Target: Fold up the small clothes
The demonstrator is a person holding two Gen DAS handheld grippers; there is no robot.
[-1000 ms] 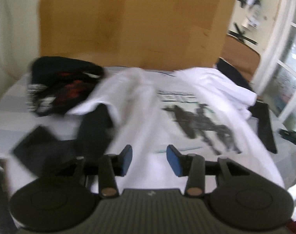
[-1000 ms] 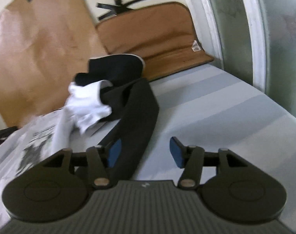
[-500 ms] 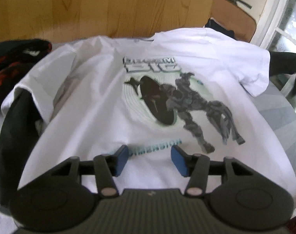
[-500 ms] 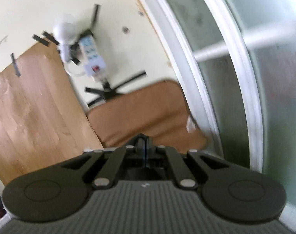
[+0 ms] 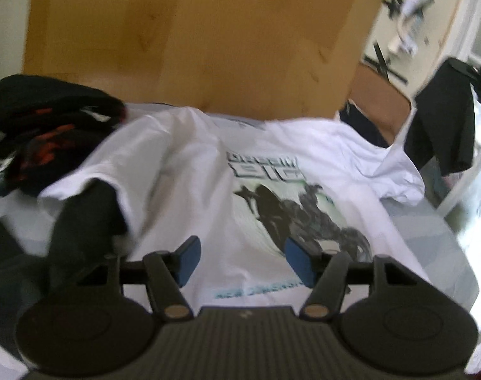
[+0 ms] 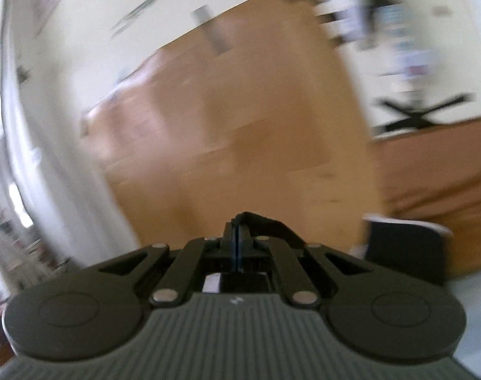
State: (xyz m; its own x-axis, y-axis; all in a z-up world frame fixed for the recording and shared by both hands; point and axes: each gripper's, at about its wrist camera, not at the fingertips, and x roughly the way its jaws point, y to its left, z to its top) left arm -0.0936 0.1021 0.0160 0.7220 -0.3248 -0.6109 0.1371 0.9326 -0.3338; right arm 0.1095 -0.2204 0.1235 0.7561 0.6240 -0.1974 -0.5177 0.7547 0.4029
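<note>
A white T-shirt (image 5: pixel 208 190) with a dark printed figure lies spread on the bed, neck toward the far side. My left gripper (image 5: pixel 243 261) hovers over its lower hem; the jaws are opening and nothing is between the blue pads (image 5: pixel 188 261). A black garment (image 5: pixel 443 117) hangs in the air at the right of the left wrist view. My right gripper (image 6: pixel 237 237) is raised and shut, and a thin fold of black cloth (image 6: pixel 265 221) is pinched at its tips. The right wrist view is blurred.
A dark heap with red marks (image 5: pixel 47 126) lies at the far left of the bed. Another dark garment (image 5: pixel 79 221) sticks out from under the shirt's left sleeve. A wooden board (image 5: pixel 193 41) and a brown cushion (image 6: pixel 436 171) stand behind the bed (image 5: pixel 436 247).
My right gripper has shut on the black garment and swung up off the bed, turning left. My left gripper has opened wider over the white shirt and shifted slightly.
</note>
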